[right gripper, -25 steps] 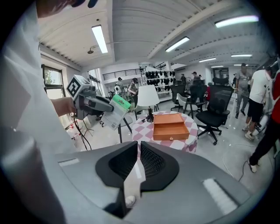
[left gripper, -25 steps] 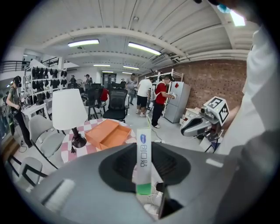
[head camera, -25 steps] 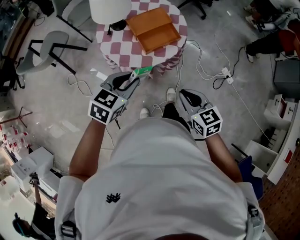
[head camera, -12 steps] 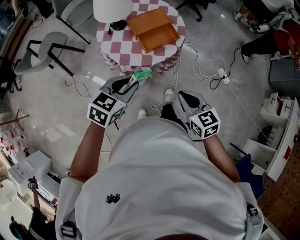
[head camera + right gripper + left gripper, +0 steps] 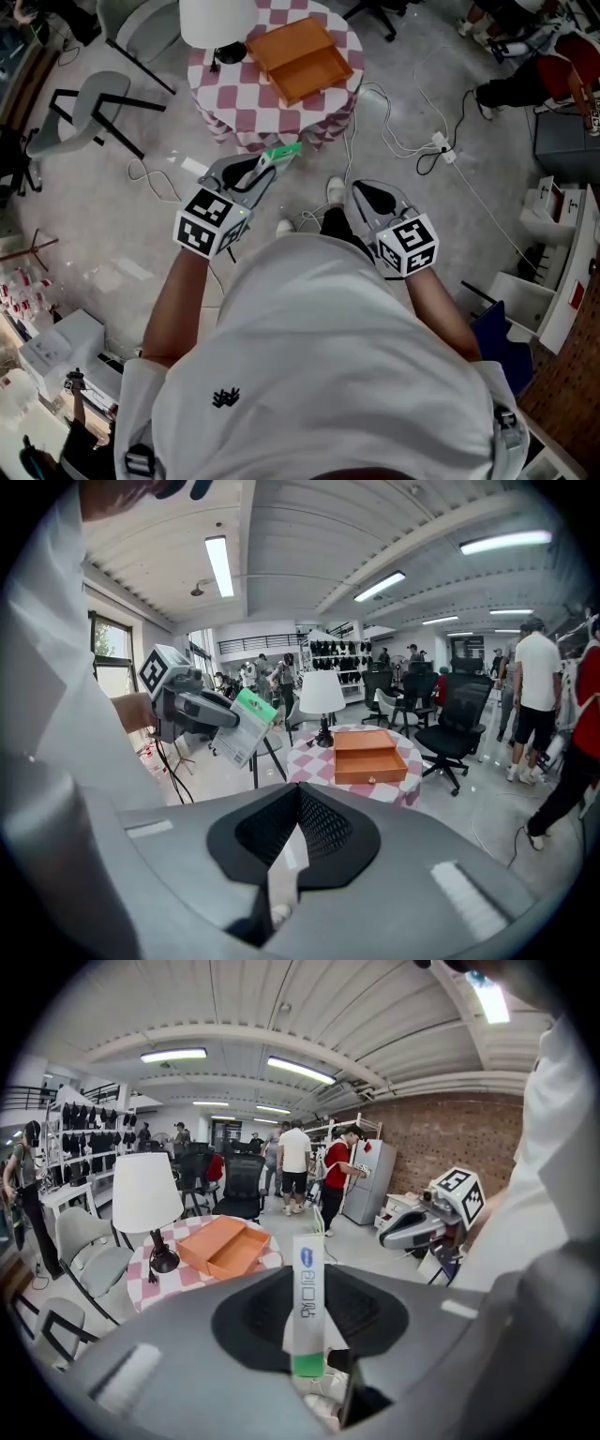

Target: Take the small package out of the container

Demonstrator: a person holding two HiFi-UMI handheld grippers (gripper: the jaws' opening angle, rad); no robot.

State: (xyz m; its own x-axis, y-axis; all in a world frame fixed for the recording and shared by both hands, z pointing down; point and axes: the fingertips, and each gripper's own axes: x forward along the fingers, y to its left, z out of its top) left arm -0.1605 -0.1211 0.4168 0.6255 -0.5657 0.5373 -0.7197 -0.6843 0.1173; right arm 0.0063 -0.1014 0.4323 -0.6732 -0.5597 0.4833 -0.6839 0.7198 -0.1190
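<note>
The left gripper [image 5: 265,167] is clamped on one small package [image 5: 307,1302], a narrow white sachet with a green end, which stands upright between its jaws and pokes out past the tips. The right gripper [image 5: 364,190] hangs beside it, well apart, its jaws drawn together with nothing in them. Each of the two grippers carries one marker cube. Both are held out over the floor in front of the person, whose two white shoes [image 5: 286,226] show below them. Beyond the package stands one round surface [image 5: 234,94] with a red-and-white chequered cloth. On it lie one orange container [image 5: 300,58], open at the top, and one lamp [image 5: 217,19] with a white shade just beside it. The package is off the surface and well apart from the container. Two grey chairs [image 5: 80,112] stand left of the surface, and one white power strip [image 5: 441,143] with cables lies on the floor to the right
</note>
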